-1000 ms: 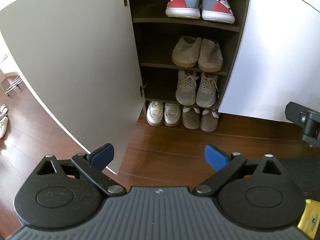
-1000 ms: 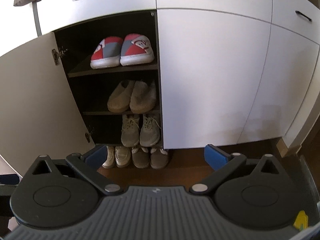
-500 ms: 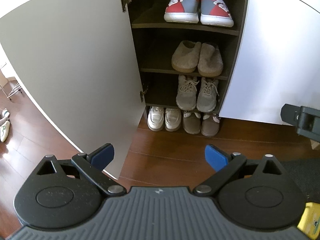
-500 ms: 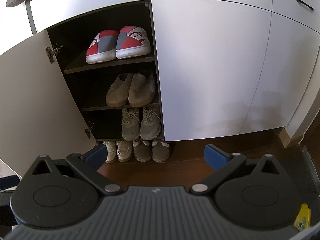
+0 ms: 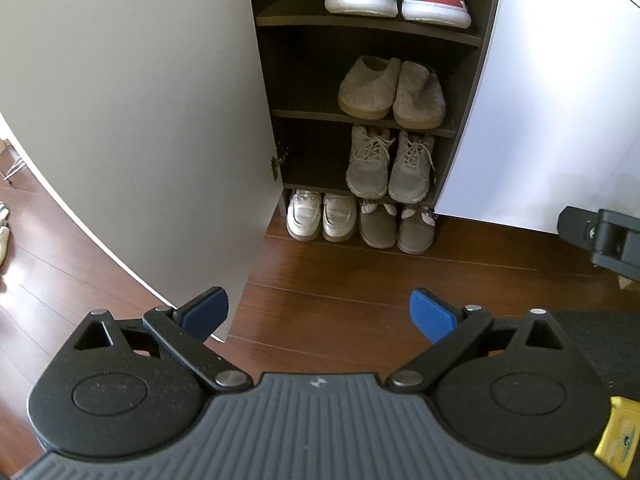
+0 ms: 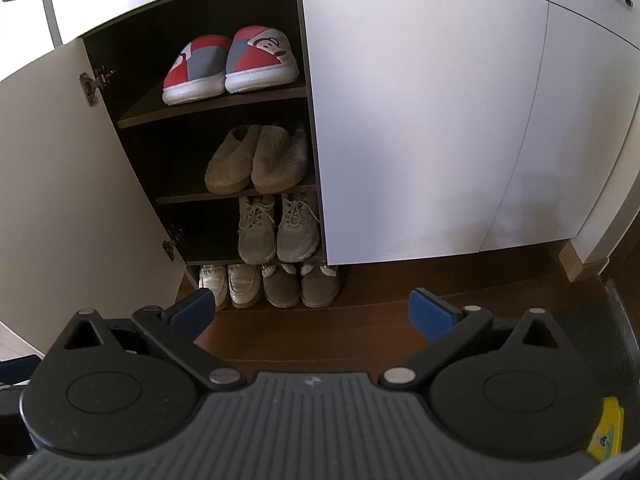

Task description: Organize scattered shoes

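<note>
Before the open shoe cabinet (image 5: 368, 80), both grippers now sit closer than a second ago: the shelves fill more of each view, and in the left wrist view the top pair has slid up to the frame edge. The shoes themselves have not shifted.

The left gripper (image 5: 319, 314) has its blue fingers (image 5: 206, 312) spread wide with nothing between them, above bare wooden floor (image 5: 340, 280). The right gripper (image 6: 312, 314) is likewise spread and holds nothing; part of it shows at the right edge of the left wrist view.

The open door (image 5: 140, 120) swings out to the left, its lower corner just beside the left gripper's left finger. The closed white door (image 6: 420, 120) bounds the opening on the right. Open floor lies between the grippers and the cabinet front.

Four pairs, eight shoes, are stowed: red-and-grey slip-ons (image 6: 230, 64) on the top shelf, tan felt slippers (image 6: 256, 160) on the next, grey lace-up sneakers (image 6: 278, 228) on the third, their toes jutting past the shelf edge. On the floor under the lowest shelf stand two pairs side by side, white loafers (image 5: 321, 216) left and brown slippers (image 5: 396, 226) right. At the far left edge of the left wrist view, something pale (image 5: 3, 232) lies on the floor, too cropped to identify.
</note>
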Demonstrator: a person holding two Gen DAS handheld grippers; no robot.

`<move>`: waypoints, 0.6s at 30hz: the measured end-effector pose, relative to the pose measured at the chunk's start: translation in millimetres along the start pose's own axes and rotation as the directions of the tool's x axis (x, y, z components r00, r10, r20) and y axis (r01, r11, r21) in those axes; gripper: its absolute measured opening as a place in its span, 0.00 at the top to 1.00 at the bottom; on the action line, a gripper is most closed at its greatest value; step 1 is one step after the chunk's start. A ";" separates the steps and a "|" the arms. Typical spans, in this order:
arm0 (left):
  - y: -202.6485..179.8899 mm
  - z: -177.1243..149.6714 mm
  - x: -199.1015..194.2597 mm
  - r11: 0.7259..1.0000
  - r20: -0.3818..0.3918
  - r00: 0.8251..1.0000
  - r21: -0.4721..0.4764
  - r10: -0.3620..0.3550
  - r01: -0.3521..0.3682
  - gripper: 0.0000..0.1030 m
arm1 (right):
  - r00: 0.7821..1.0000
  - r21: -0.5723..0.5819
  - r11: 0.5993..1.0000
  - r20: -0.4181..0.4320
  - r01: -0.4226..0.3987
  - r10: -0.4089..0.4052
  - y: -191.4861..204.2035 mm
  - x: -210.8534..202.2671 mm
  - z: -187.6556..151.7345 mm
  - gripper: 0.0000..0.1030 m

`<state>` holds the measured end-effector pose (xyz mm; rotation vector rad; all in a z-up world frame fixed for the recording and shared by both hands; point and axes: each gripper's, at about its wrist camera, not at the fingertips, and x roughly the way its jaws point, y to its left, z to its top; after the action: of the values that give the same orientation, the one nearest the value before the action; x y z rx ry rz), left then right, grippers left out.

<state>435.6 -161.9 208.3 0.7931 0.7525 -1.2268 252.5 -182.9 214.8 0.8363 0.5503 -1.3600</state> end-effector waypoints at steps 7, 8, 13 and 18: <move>-9.3 3.4 7.1 0.998 0.014 0.999 0.062 0.030 -0.031 0.04 | 1.000 0.023 1.000 -0.001 -0.013 0.013 0.2 8.9 5.3 0.01; -12.0 5.2 9.0 0.997 0.018 0.999 0.073 0.036 -0.038 0.04 | 1.000 0.028 1.000 -0.002 -0.010 0.010 -0.4 10.9 6.2 0.01; -14.7 14.3 19.1 0.998 0.001 0.999 0.058 0.036 -0.036 0.04 | 1.000 0.038 0.999 -0.002 0.003 -0.003 -1.9 19.9 8.7 0.01; -18.1 24.3 31.2 0.997 0.004 0.999 0.066 0.033 -0.033 0.04 | 1.000 0.049 0.999 -0.004 0.014 -0.014 -4.8 32.3 11.1 0.01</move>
<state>425.1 -201.1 192.7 0.8551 0.6970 -1.2282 251.6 -211.6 195.7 0.8762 0.5276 -1.3896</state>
